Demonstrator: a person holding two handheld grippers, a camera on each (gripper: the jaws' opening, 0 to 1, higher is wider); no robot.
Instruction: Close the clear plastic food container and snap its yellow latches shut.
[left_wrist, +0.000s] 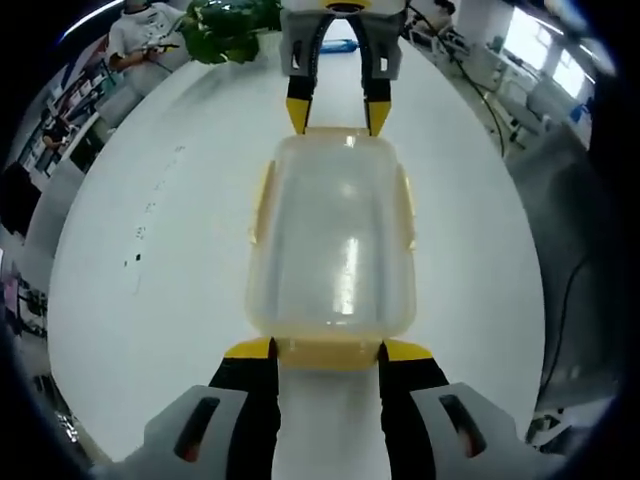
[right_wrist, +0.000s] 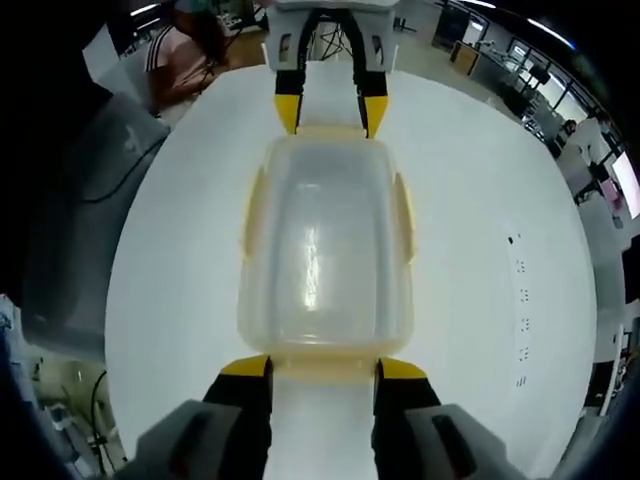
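The clear container (left_wrist: 332, 240) sits lid-down in the middle of the white tabletop (left_wrist: 150, 250), with a gripper at each short end. The left gripper (left_wrist: 330, 352) has its fingers apart, straddling the near yellow latch (left_wrist: 328, 352); the right gripper (right_wrist: 322, 368) does likewise at the opposite end latch (right_wrist: 322, 370). To do this well, I judge both ends should be pressed evenly and together, so the box does not slide, then the side latches (left_wrist: 262, 200) pushed flat.

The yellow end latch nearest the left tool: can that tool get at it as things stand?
Probably yes. The left tool already straddles that yellow end latch of the clear container, jaws open at its corners, with nothing between them.
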